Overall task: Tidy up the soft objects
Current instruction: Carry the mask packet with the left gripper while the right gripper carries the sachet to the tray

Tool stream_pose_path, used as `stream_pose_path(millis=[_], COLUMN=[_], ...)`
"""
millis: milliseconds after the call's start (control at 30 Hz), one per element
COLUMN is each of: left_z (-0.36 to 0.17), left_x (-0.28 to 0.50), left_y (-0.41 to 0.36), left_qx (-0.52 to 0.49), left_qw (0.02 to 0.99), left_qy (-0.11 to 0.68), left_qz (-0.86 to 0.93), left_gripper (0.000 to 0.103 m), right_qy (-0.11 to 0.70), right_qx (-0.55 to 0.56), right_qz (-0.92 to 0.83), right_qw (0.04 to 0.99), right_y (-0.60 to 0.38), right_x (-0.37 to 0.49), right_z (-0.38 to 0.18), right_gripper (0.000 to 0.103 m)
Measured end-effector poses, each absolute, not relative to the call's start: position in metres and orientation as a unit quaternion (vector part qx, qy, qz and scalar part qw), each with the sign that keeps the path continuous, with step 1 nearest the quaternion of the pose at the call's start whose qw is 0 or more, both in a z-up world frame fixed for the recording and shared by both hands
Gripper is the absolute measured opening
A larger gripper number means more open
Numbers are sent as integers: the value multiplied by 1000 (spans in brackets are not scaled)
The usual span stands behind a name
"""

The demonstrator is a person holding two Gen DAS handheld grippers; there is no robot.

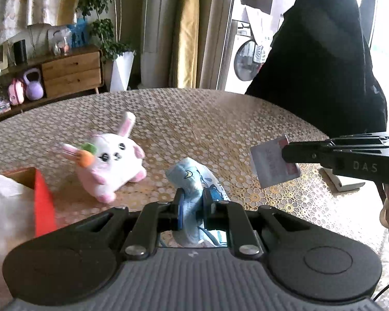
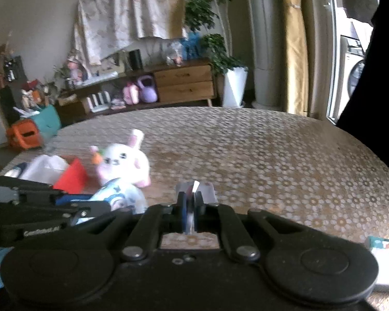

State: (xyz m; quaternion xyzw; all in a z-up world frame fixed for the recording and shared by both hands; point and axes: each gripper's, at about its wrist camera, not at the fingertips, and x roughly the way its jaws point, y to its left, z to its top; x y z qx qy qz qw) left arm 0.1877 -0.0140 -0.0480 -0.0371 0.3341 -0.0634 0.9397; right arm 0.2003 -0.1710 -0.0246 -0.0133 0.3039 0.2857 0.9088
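With my left fingers (image 1: 192, 207) clamped on the blue sock (image 1: 194, 181) and my right fingers (image 2: 192, 204) pinching its card tag (image 2: 194, 189), I next pull them apart above the surface (image 1: 220, 119).

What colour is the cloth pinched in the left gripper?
Light blue cloth with darker blue printed figures, clearest in the left wrist view.

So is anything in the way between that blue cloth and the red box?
Nothing visible. The left gripper holds the blue cloth; only bare tablecloth lies toward the red box. The plush bunny sits farther back.
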Motion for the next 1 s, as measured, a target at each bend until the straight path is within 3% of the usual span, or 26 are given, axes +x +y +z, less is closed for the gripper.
stream_pose_path(millis=[567,1000], left_z=[16,27], left_x=[117,96], left_y=[93,180], left_qx=[-43,-49], left_qw=[957,955], left_qy=[286,289], left_qz=[-3,56], left_gripper=[13,13], right_qy=[264,259], right_qx=[-41,-62], right_qz=[374,429], right_qw=[888,863], right_y=[-86,-4], right_x=[138,118], right_z=[24,33], right_gripper=[4,4])
